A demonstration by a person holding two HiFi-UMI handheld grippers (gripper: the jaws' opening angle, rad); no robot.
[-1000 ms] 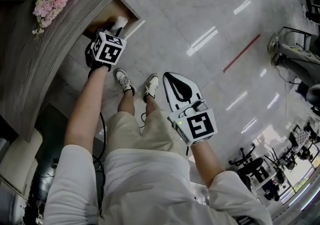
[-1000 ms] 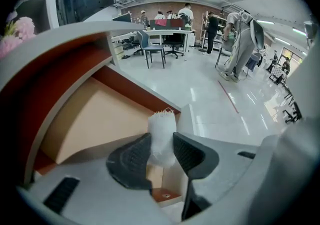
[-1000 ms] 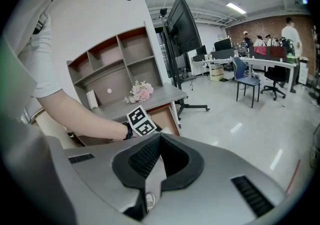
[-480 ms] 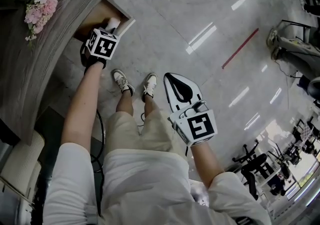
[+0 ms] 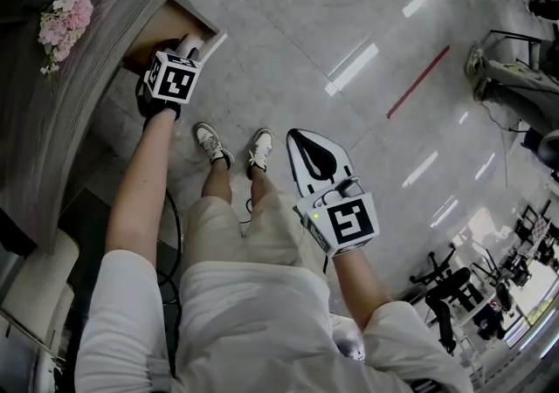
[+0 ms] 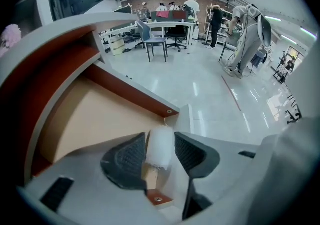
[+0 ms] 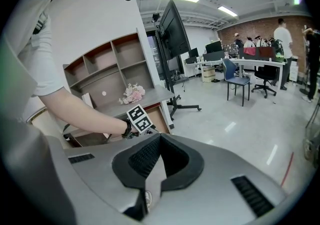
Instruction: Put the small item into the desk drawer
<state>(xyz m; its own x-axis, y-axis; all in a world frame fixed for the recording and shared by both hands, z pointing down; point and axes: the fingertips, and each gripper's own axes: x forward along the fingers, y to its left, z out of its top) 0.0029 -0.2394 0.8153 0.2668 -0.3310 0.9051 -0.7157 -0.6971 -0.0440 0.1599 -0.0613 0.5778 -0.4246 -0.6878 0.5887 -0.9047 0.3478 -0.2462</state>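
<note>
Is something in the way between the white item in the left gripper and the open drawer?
Nothing visible is. The left gripper is shut on the small white item right at the open drawer, whose bare wooden bottom lies just beyond it.

At far left, a curved grey wood-grain desk top [image 5: 52,120], with a bunch of pink flowers [image 5: 65,16] on it. Beneath its edge, an open drawer with a tan wooden inside [image 5: 157,29]. Over that drawer, the left gripper [image 5: 187,45], held out on a bare arm, marker cube upward, with a small white item [image 5: 193,38] at its tip. Lower and well apart, over the glossy grey stone floor [image 5: 306,24], the right gripper [image 5: 301,140], white with black pads, pointing away from the body. Between the two, white sneakers [image 5: 210,145], beige shorts, white shirt. On the floor at right, a thin red line [image 5: 419,81]; at lower right, black office chairs [image 5: 450,299].
</note>
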